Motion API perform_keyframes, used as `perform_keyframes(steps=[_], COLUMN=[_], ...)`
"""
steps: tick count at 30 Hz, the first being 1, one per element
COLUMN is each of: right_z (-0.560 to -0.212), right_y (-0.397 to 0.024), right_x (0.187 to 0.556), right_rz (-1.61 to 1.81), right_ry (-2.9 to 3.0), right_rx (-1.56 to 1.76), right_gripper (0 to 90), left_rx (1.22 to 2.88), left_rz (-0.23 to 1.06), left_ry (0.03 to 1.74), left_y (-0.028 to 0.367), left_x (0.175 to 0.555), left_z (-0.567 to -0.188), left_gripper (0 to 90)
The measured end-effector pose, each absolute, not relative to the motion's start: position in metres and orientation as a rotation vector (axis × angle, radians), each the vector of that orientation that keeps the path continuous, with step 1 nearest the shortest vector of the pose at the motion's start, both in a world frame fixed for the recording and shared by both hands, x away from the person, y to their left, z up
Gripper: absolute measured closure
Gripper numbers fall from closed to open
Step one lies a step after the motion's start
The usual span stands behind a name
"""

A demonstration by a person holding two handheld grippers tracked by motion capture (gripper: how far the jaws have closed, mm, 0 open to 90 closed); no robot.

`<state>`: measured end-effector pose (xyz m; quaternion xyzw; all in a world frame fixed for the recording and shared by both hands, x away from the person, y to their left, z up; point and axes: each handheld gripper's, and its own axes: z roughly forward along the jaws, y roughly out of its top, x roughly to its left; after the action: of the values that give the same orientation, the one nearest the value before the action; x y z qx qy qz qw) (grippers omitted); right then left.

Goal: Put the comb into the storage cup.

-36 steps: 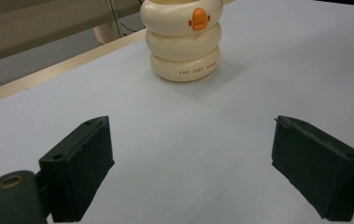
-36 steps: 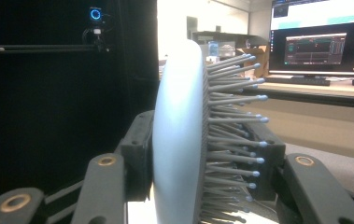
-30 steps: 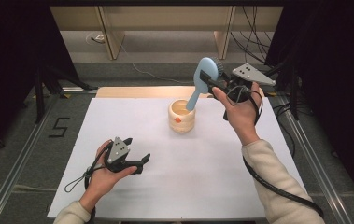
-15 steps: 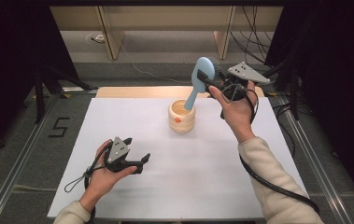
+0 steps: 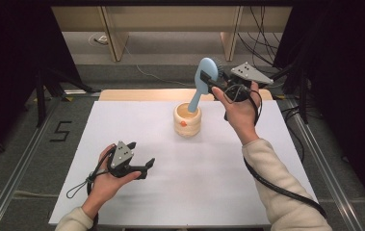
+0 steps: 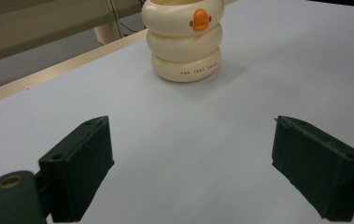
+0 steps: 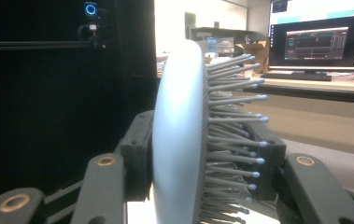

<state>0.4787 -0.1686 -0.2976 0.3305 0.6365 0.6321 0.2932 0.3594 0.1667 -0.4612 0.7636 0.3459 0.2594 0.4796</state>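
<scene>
One pale blue hairbrush [image 5: 202,84] hangs by its bristled head in my clamped right gripper [image 5: 217,83], handle tip just inside the cream ringed cup [image 5: 188,122]. I judge a straight, slow drop best. Near the cup, my left gripper [image 5: 141,165] rests empty, jaws wide.

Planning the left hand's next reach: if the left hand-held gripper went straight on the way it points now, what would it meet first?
Probably the cream ring-stacked cup. The left hand-held gripper is open, with bare white table between its jaws, and the cup stands ahead, slightly off centre, so it might only clip it.
</scene>
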Motion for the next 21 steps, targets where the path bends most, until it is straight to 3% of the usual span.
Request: perform_keyframes(steps=[21], right_z=[-0.302], right_y=[-0.165], right_x=[0.489], right_rz=[1.662], right_ry=[1.697], right_rx=[0.891], right_gripper=[52.5], left_rx=[1.863], left_rz=[0.634], left_ry=[0.846], left_y=[0.167], left_x=[0.36], left_z=[-0.461], left_gripper=[12.0])
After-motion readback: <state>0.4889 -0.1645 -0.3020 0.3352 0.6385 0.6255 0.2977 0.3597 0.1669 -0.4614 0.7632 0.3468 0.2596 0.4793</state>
